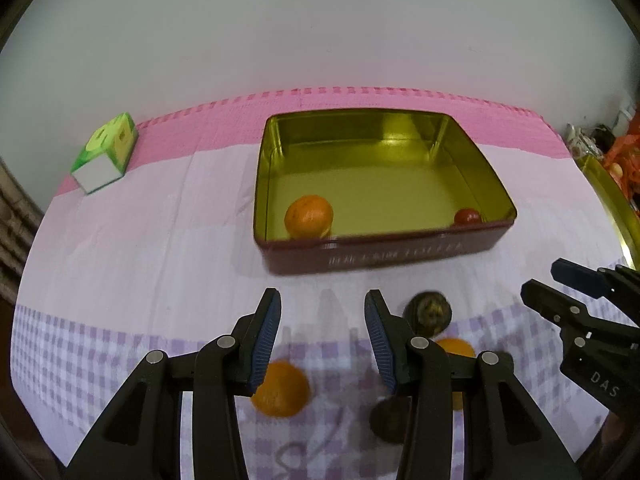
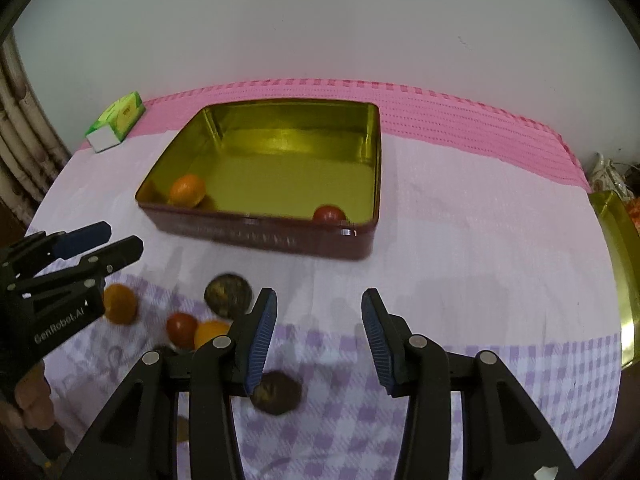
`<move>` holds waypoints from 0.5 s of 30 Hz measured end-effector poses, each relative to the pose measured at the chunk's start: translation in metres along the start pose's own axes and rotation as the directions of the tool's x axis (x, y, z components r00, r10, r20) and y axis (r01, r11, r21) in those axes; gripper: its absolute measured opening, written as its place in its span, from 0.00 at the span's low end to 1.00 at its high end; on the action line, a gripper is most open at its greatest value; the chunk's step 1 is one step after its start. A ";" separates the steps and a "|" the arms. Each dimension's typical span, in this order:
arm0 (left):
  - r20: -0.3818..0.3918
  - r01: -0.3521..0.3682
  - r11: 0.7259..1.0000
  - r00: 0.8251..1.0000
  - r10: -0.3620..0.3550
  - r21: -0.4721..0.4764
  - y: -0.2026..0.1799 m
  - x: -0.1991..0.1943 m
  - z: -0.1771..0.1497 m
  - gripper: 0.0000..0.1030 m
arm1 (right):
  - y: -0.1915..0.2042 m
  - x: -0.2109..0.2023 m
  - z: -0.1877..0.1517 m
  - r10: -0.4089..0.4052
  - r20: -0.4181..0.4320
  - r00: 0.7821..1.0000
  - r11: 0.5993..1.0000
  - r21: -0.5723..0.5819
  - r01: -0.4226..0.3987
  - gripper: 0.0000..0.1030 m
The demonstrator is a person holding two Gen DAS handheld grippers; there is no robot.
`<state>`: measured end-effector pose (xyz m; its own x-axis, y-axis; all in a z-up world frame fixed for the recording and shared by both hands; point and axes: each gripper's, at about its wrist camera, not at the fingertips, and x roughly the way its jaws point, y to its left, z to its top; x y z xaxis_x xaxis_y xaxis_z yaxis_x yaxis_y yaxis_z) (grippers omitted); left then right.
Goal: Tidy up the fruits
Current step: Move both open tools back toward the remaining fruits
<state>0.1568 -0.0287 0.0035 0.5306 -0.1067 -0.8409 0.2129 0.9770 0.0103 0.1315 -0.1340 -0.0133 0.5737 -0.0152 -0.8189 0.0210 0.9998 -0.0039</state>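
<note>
A dark red tin (image 1: 384,258) (image 2: 264,236) with a gold inside stands on the table; an orange (image 1: 309,216) (image 2: 187,190) and a small red fruit (image 1: 467,216) (image 2: 329,215) lie in it. Loose on the cloth in front lie an orange (image 1: 282,390) (image 2: 119,303), a second orange (image 1: 456,348) (image 2: 210,332), a red fruit (image 2: 181,329) and two dark brown fruits (image 1: 427,312) (image 2: 228,294) (image 2: 276,393). My left gripper (image 1: 322,336) (image 2: 100,244) is open and empty above them. My right gripper (image 2: 318,336) (image 1: 556,280) is open and empty.
A green and white carton (image 1: 106,152) (image 2: 116,122) lies at the back left. A gold tin lid (image 2: 618,276) (image 1: 612,208) sits at the right edge. The table has a pink and lilac checked cloth (image 2: 460,208), with a white wall behind.
</note>
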 end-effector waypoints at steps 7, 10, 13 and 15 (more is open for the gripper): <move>-0.016 -0.009 1.000 1.000 0.009 -0.010 0.006 -0.007 -0.024 0.44 | 0.002 -0.006 -0.026 0.003 -0.021 1.000 1.000 -0.011 -0.003 0.41; -0.022 -0.015 1.000 1.000 0.015 -0.009 0.008 -0.009 -0.033 0.44 | 0.005 -0.008 -0.035 0.003 -0.026 1.000 1.000 -0.016 -0.003 0.41; -0.025 -0.018 1.000 1.000 0.018 -0.013 0.010 -0.011 -0.041 0.44 | 0.006 -0.009 -0.044 0.008 -0.033 0.999 1.000 -0.013 -0.008 0.41; -0.025 -0.023 1.000 0.999 0.022 -0.013 0.011 -0.014 -0.048 0.44 | 0.006 -0.010 -0.049 0.008 -0.035 0.999 1.000 -0.006 -0.008 0.41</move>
<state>0.1126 -0.0072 -0.0106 0.5145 -0.0803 -0.8537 0.1898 0.9816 0.0221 0.0860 -0.1268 -0.0329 0.5448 -0.0066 -0.8386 0.0117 0.9999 -0.0003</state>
